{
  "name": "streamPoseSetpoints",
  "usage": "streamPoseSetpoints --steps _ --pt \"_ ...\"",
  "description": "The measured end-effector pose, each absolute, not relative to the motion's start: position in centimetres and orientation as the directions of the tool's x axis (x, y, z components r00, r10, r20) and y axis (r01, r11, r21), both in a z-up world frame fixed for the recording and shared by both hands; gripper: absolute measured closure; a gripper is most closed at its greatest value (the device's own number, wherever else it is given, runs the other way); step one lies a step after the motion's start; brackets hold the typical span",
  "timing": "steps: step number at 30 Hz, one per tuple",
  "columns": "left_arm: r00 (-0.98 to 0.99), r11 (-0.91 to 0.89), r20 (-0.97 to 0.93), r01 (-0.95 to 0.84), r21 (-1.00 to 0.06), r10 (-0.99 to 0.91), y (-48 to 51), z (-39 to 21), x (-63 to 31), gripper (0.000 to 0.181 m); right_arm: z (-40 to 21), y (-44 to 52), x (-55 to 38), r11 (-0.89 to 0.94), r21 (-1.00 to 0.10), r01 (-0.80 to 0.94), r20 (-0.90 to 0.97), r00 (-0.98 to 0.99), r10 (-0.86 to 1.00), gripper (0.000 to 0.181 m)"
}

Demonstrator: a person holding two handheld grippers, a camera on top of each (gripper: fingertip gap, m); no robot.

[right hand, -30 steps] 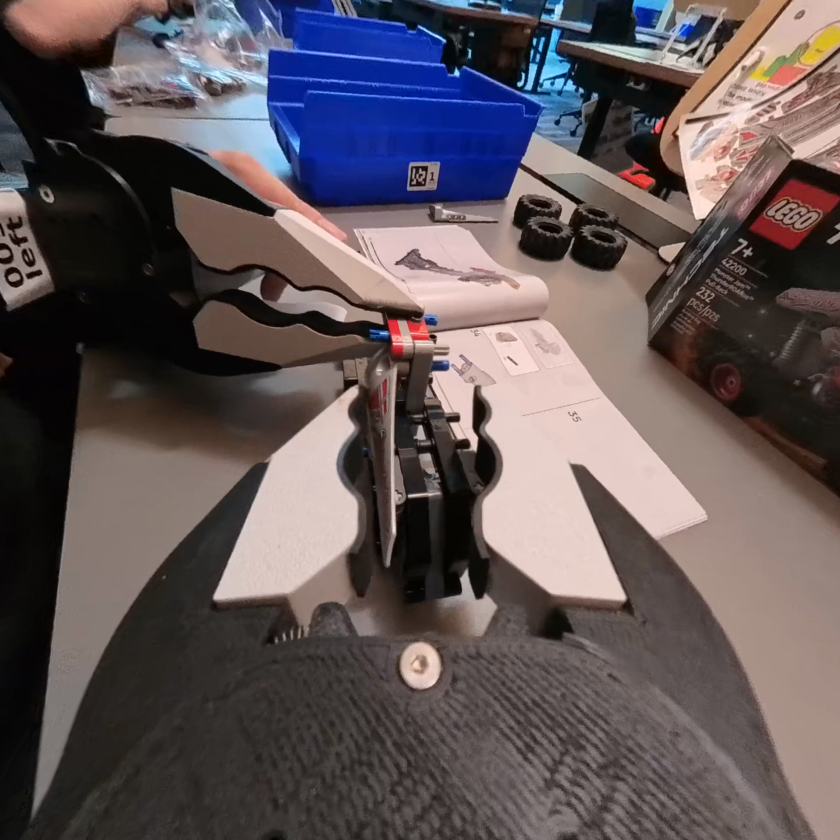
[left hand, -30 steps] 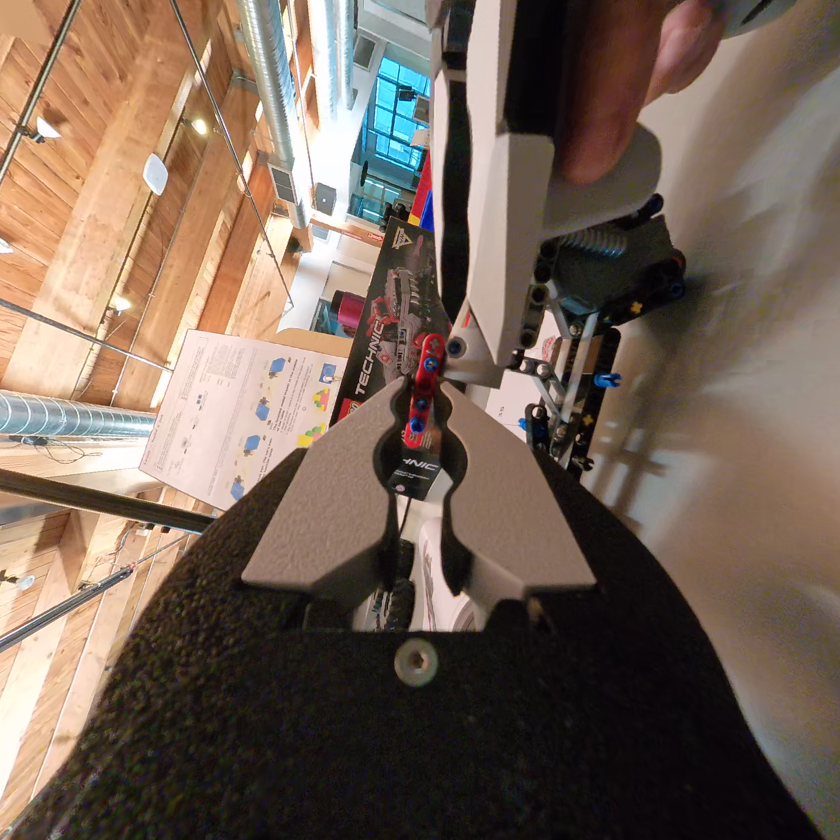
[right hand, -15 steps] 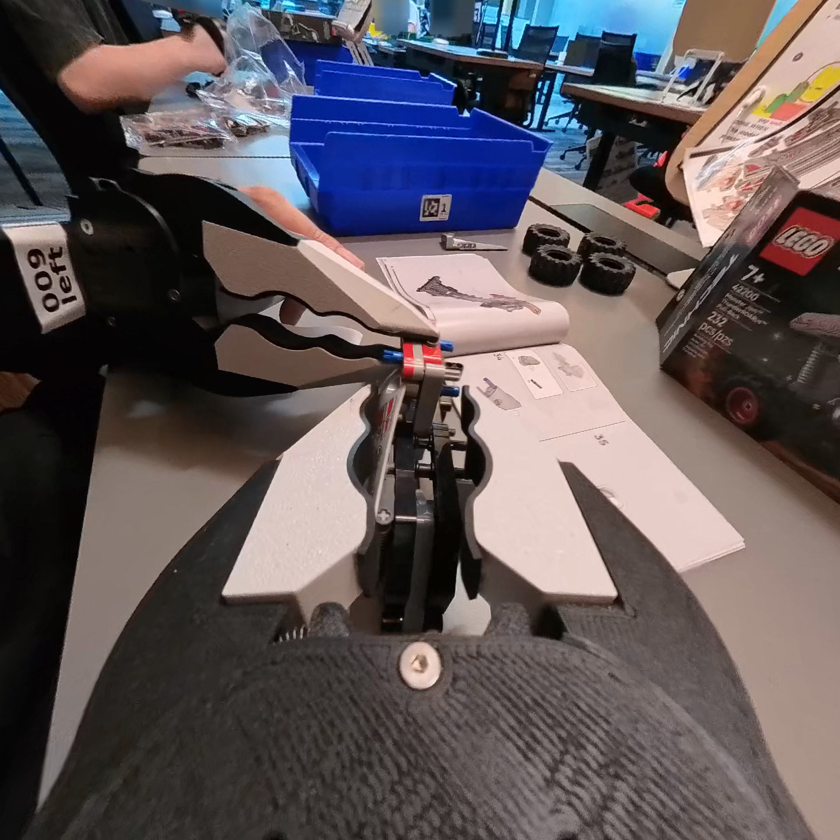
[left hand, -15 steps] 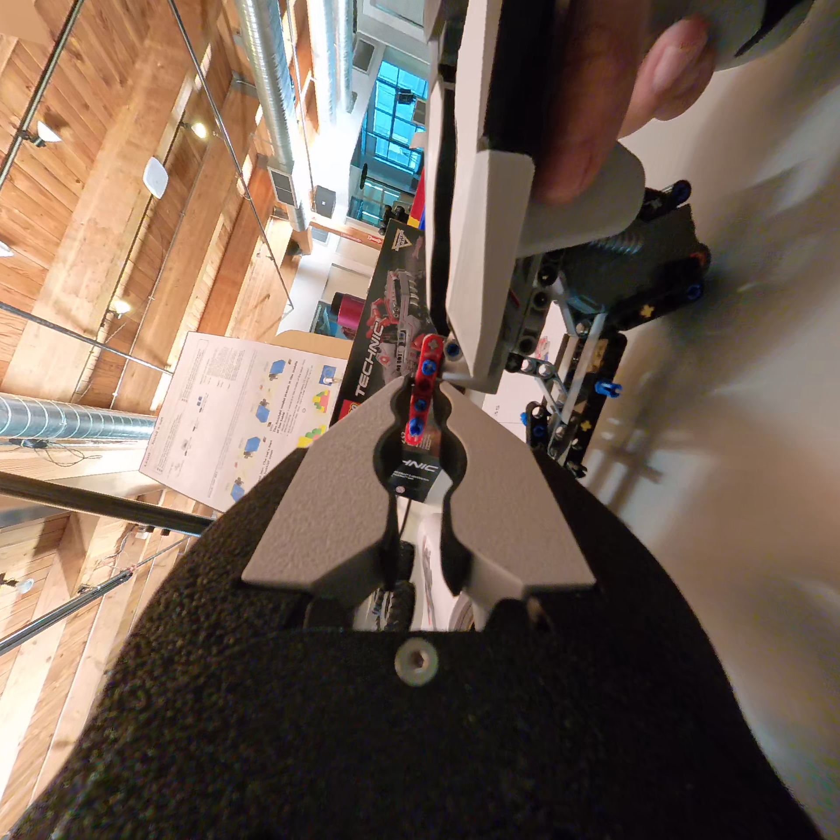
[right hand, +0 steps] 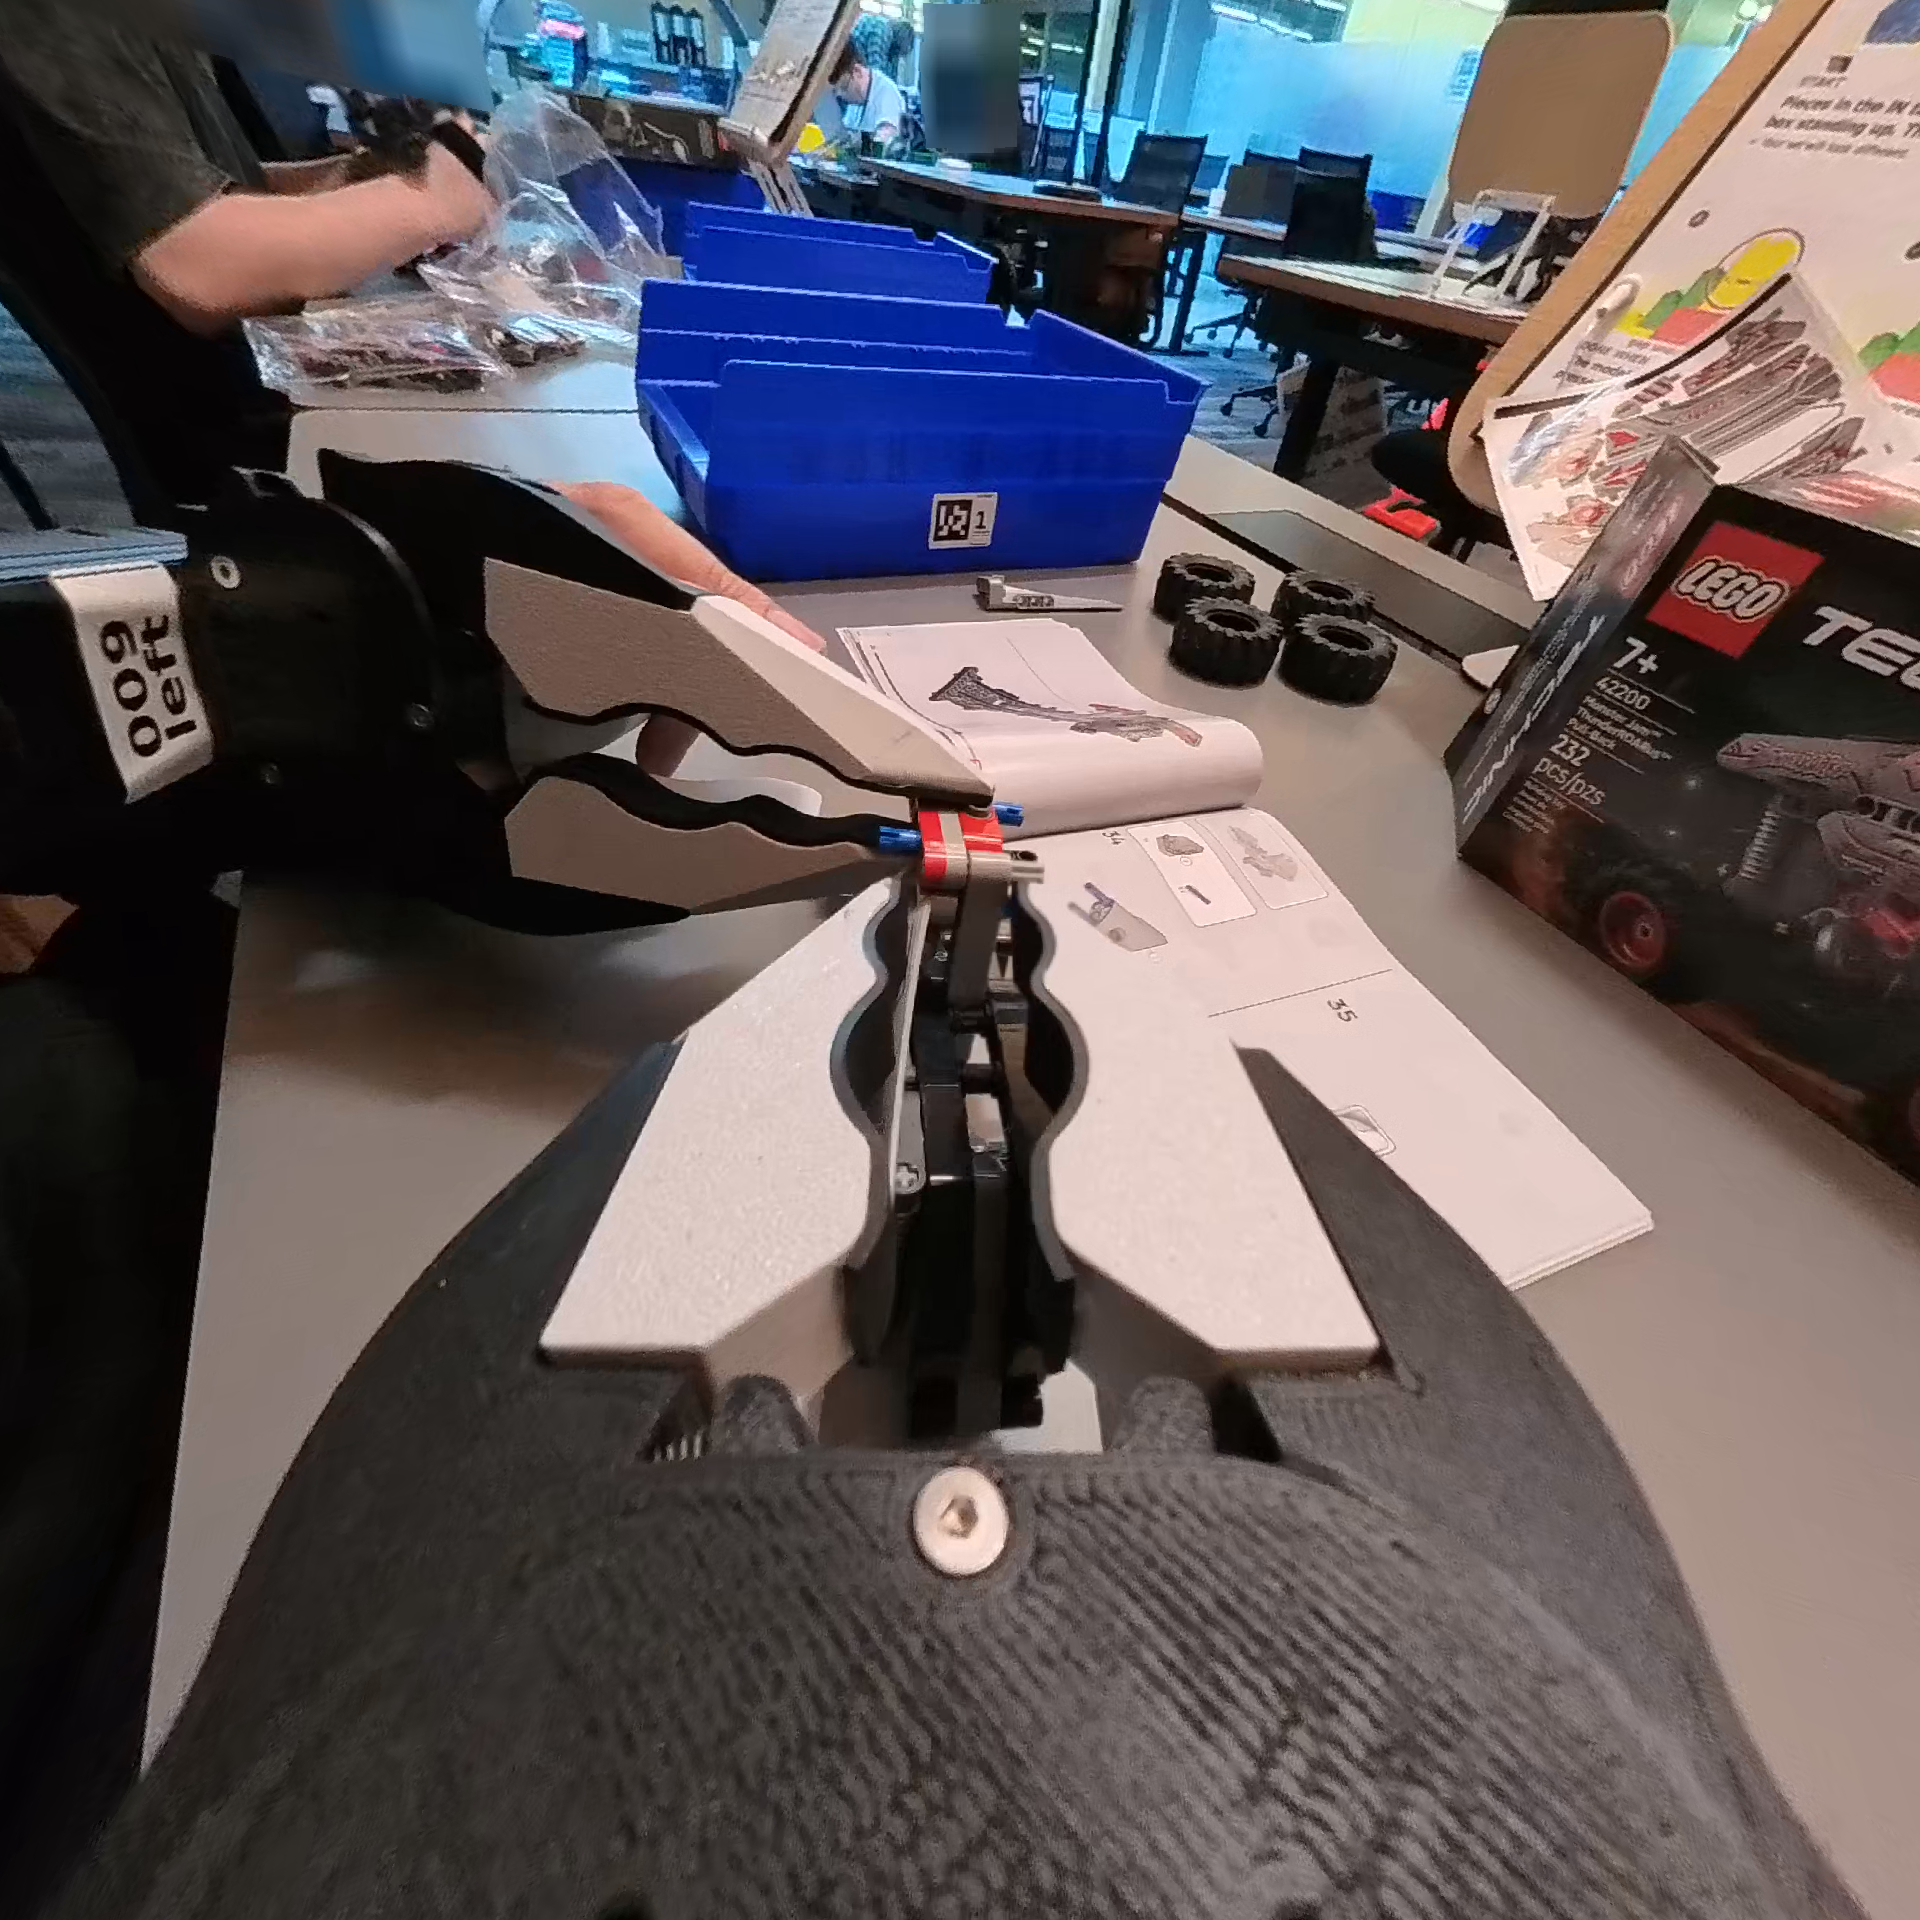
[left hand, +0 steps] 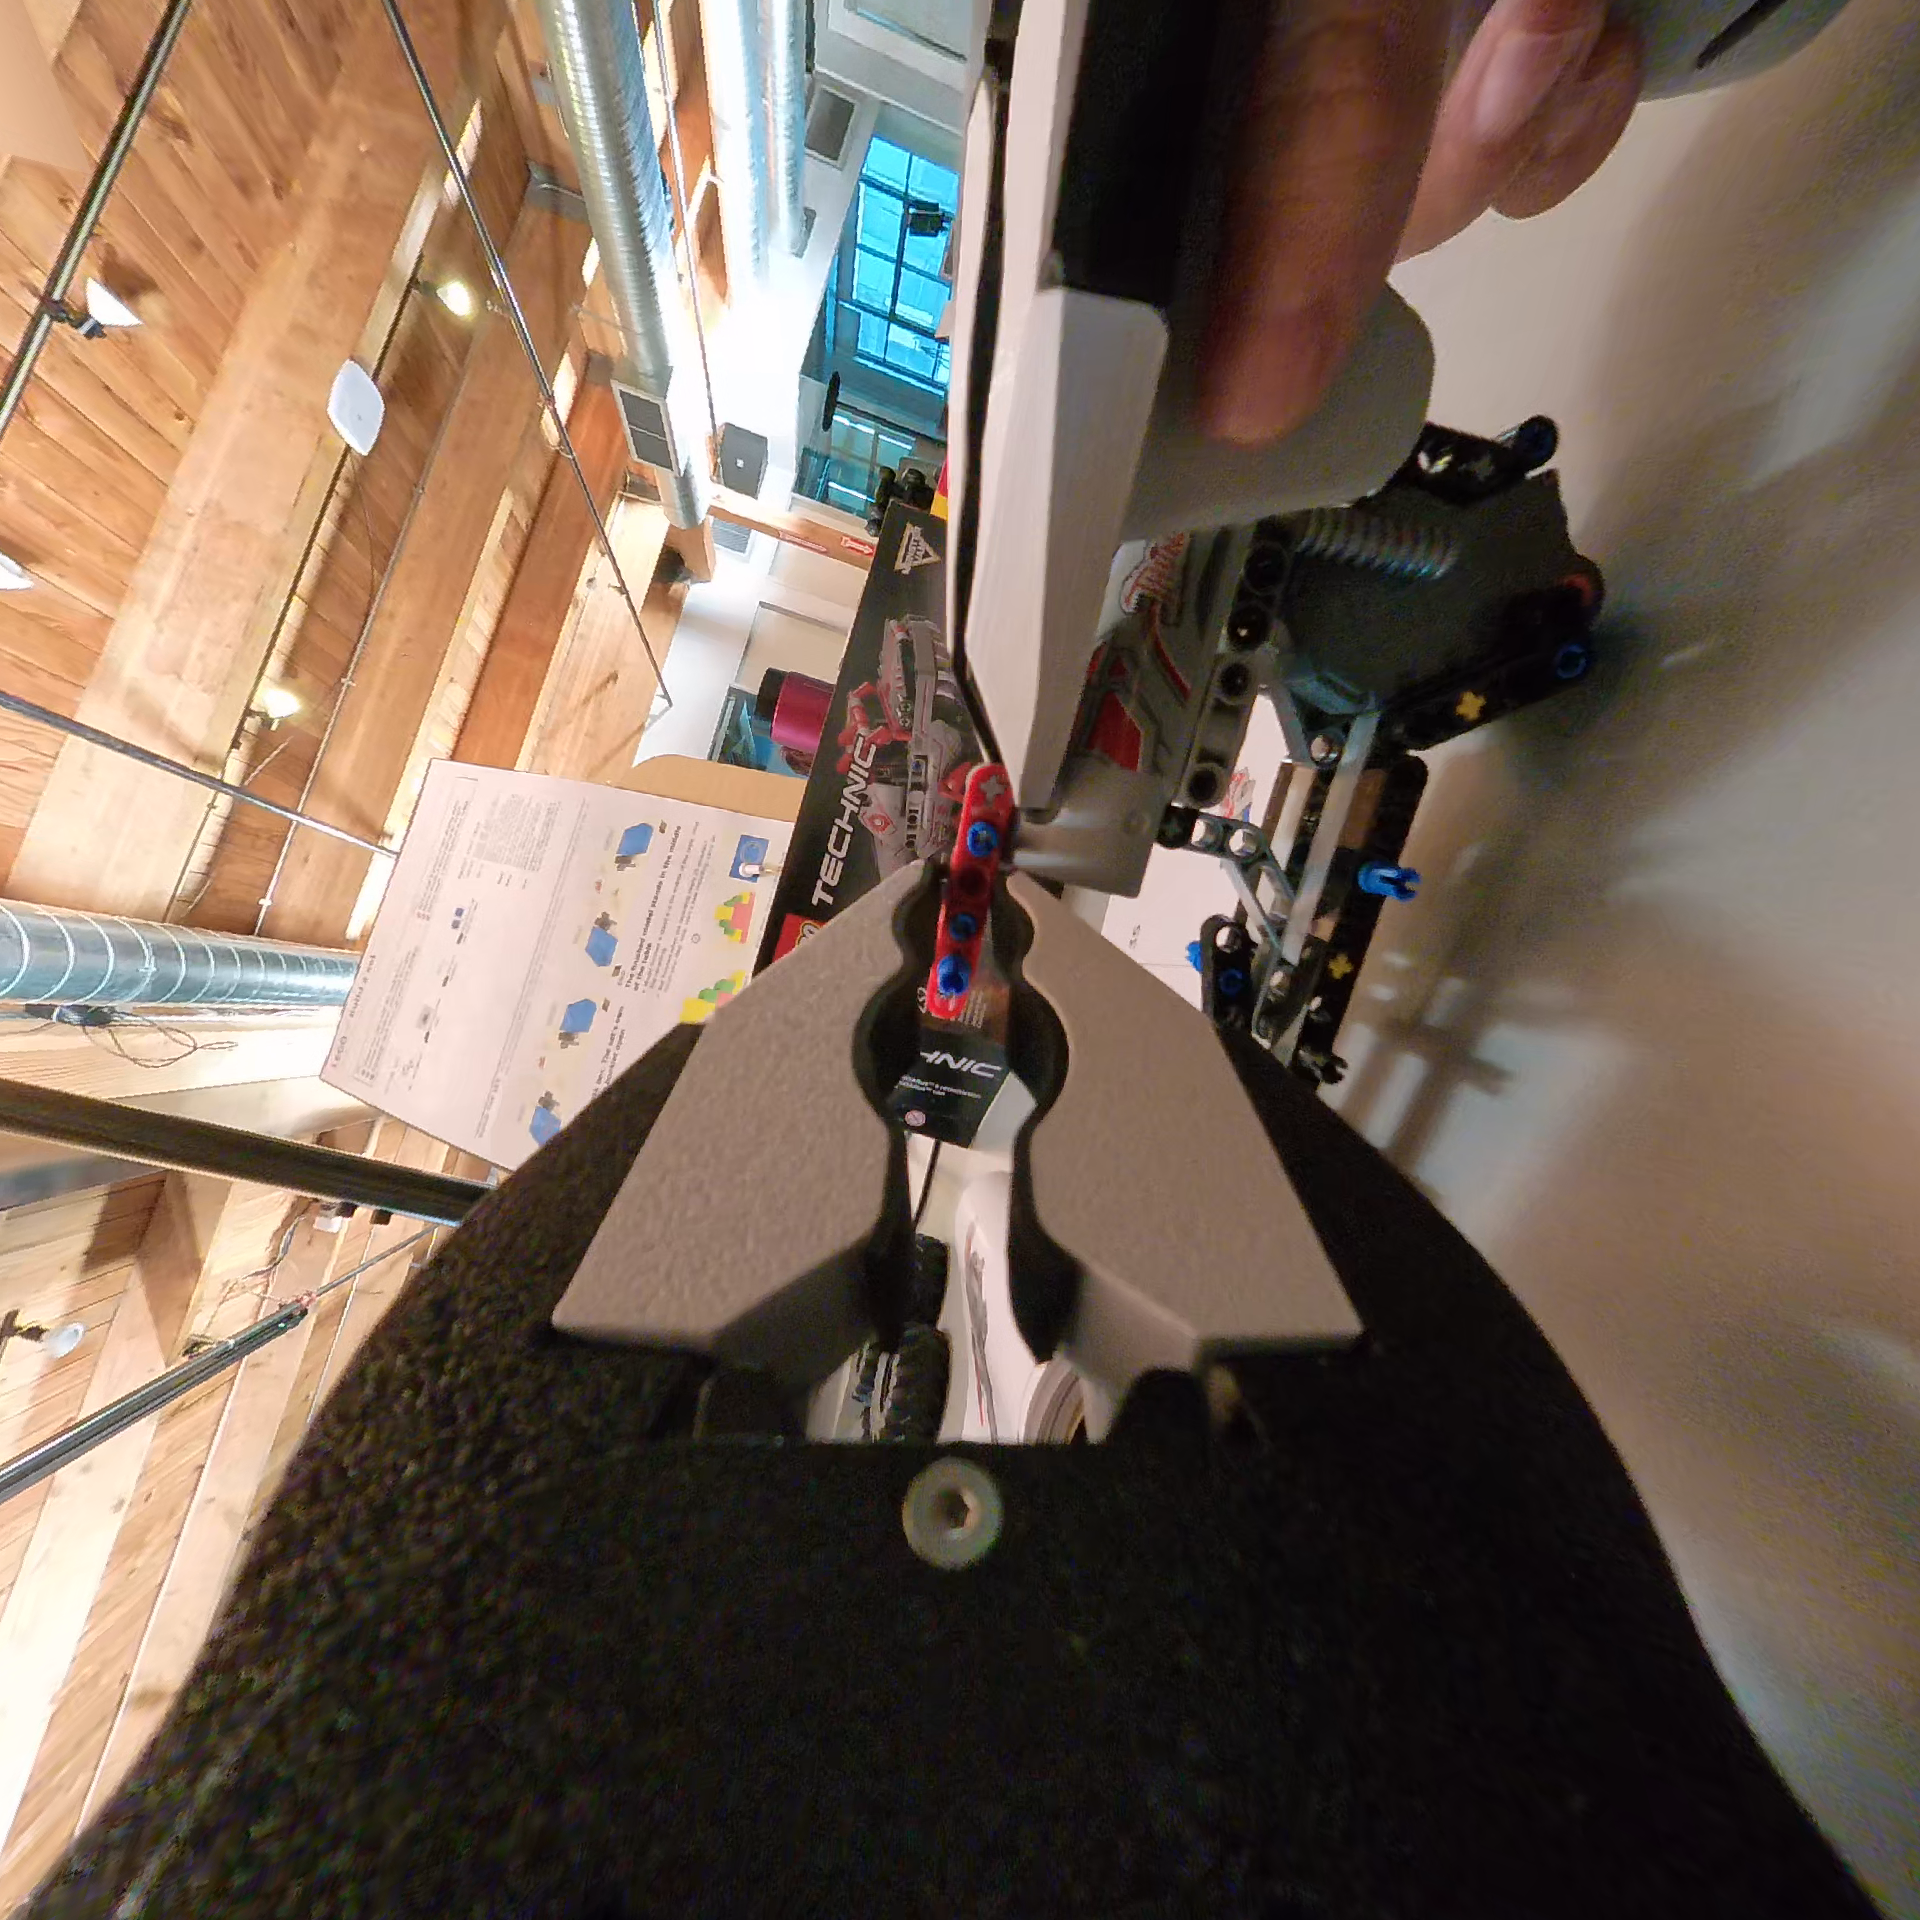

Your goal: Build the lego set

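My left gripper (left hand: 971, 883) is shut on a short red beam (left hand: 968, 904) with blue pins. In the right wrist view it reaches in from the left (right hand: 940, 816) and holds the red beam (right hand: 956, 844) against the top end of the model. My right gripper (right hand: 961, 904) is shut on the partly built black and grey truck model (right hand: 961, 1122), holding it upright above the table. In the left wrist view the right gripper (left hand: 1039, 810) comes down from the top with the model (left hand: 1340, 665) behind it. A hand (left hand: 1351, 156) grips it.
On the grey table (right hand: 416, 1039) lie an open instruction booklet (right hand: 1101, 727), several black tyres (right hand: 1278, 634), a small grey wedge piece (right hand: 1029, 600), blue bins (right hand: 914, 436) and the set's box (right hand: 1714, 748). Another person (right hand: 260, 229) handles bags of parts at the back left. Only a small space, under 4 cm, lies between the two pairs of fingers.
The right gripper has tilted and shifted with the model, and its jaws sit closer together. The left gripper has kept the red beam at the model's top end.
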State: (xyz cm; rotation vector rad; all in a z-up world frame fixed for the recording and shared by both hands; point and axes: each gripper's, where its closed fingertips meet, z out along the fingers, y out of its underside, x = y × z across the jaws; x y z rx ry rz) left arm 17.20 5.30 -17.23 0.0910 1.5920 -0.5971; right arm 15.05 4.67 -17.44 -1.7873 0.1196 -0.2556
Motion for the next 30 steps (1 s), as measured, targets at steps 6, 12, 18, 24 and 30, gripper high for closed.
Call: streamPoseSetpoints --steps 6,12,18,24,30 --pt "-0.132 0.855 -0.948 0.409 -0.319 -0.291 5.26 -17.2 17.14 0.175 -17.44 4.55 14.95 -0.222 -0.974 0.038 0.081 0.979 -0.186 0.166" --pt "-0.132 0.857 -0.947 0.402 -0.322 -0.294 5.34 -17.14 17.21 0.176 -17.41 4.61 15.05 -0.226 -0.974 0.025 0.07 0.978 -0.196 0.167" --pt "-0.13 0.858 -0.946 0.4 -0.323 -0.296 5.32 -17.08 17.3 0.176 -17.38 4.57 15.11 -0.236 -0.972 0.018 0.068 0.976 -0.206 0.167" --pt "-0.125 0.861 -0.951 0.405 -0.308 -0.282 5.31 -17.01 17.29 0.176 -17.45 4.57 15.08 -0.24 -0.971 0.013 0.063 0.977 -0.204 0.167" --pt "-0.119 0.865 -0.953 0.4 -0.303 -0.279 5.24 -16.91 17.35 0.176 -17.45 4.52 15.06 -0.24 -0.971 0.002 0.051 0.979 -0.197 0.168"
